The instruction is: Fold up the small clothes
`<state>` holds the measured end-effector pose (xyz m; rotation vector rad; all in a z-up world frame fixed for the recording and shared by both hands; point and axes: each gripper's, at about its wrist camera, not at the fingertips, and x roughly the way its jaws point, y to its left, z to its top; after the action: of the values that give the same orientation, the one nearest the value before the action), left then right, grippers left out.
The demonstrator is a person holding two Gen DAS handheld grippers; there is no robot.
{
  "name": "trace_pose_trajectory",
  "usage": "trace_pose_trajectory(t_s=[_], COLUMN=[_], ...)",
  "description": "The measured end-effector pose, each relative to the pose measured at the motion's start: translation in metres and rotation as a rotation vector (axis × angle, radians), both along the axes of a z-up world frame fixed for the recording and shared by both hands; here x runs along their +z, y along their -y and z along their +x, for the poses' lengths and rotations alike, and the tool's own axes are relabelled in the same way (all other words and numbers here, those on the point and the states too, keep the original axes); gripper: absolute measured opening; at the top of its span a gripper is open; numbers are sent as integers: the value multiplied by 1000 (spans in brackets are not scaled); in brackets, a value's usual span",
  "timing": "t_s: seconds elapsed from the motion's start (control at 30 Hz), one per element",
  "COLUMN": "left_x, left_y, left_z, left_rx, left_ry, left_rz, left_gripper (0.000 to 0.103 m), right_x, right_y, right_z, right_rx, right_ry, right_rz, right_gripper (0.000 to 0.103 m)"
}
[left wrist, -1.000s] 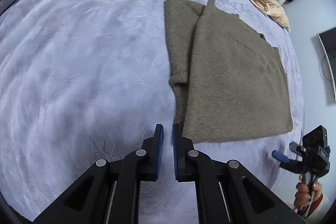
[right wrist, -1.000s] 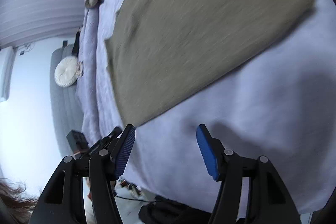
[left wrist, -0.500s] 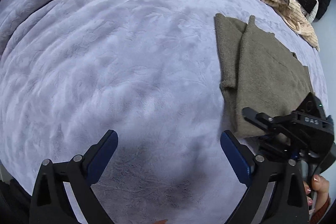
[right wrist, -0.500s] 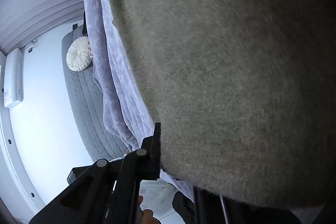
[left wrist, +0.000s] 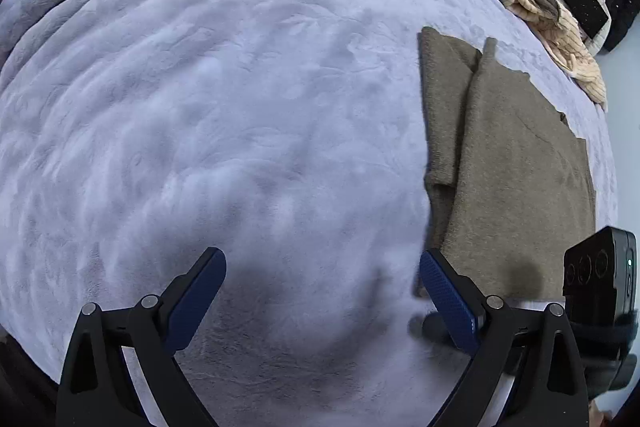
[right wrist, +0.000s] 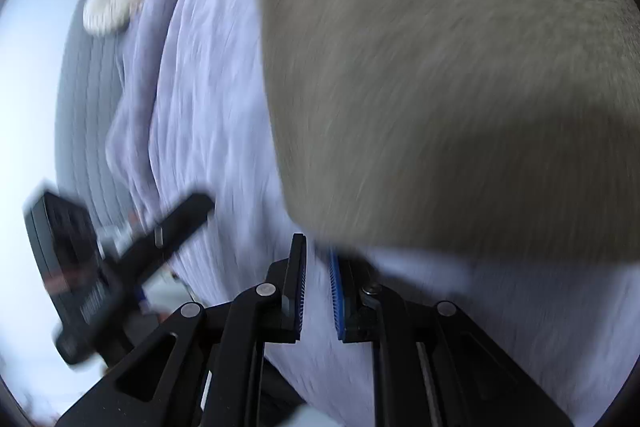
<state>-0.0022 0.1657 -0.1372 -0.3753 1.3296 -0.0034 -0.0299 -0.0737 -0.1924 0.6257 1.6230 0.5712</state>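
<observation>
The folded brown garment [left wrist: 516, 183] lies on the right side of the grey bed cover [left wrist: 240, 107]. The left gripper [left wrist: 320, 301] is spread wide over the bare cover. The right gripper [right wrist: 317, 291], its jaws just opening slightly, is nearly pressed together, with nothing between them. A grip at the near edge may catch only the top layer and undo the fold.

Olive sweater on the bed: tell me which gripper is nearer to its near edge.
Right. The right gripper has its narrow-gapped tips right at the olive sweater's near corner, nothing visibly pinched. The left gripper hangs wide open over bare blanket beside the sweater's side edge.
</observation>
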Motion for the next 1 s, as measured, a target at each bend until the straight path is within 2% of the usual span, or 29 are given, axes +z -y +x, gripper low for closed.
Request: trace_pose_trajectory(t_s=[0.1, 0.2, 0.3, 0.37, 0.43, 0.53, 0.6, 0.7, 0.77, 0.87, 1.0], left_x=[9, 16, 18, 20, 23, 18, 6, -15, -11, -5, -3], left_y=[14, 33, 51, 67, 88, 119, 130, 133, 135, 134, 123], left_z=[8, 20, 38, 50, 63, 79, 86, 94, 94, 90, 82], left_rx=[-44, -97, -130, -153, -200, -275, -293, -296, -321, -315, -270], left_ry=[39, 64, 76, 90, 120, 147, 127, 89, 94, 67, 34], left_rz=[18, 14, -42, -86, -140, -169, -138, -105, -77, 7, 35], left_gripper=[98, 98, 98, 98, 98, 98, 98, 98, 98, 98, 98], right_x=[28, 56, 77, 81, 78, 65, 57, 46, 43, 40, 47], right_y=[10, 39, 73, 93, 113, 125, 127, 133, 143, 145, 152], right_z=[-9, -1, 15, 23, 30, 34, 32, 33, 31, 30, 25], right_rx=[46, -15, -99, -141, -188, -234, -259, -308, -320, -317, -310], right_ry=[87, 190, 265, 287, 268, 230, 195, 155, 149, 147, 151], right_rz=[-63, -161, -247, -316, -335, -350, -338, -287, -260, -243, -252], right_gripper=[14, 14, 14, 14, 14, 14, 14, 7, 7, 7, 10])
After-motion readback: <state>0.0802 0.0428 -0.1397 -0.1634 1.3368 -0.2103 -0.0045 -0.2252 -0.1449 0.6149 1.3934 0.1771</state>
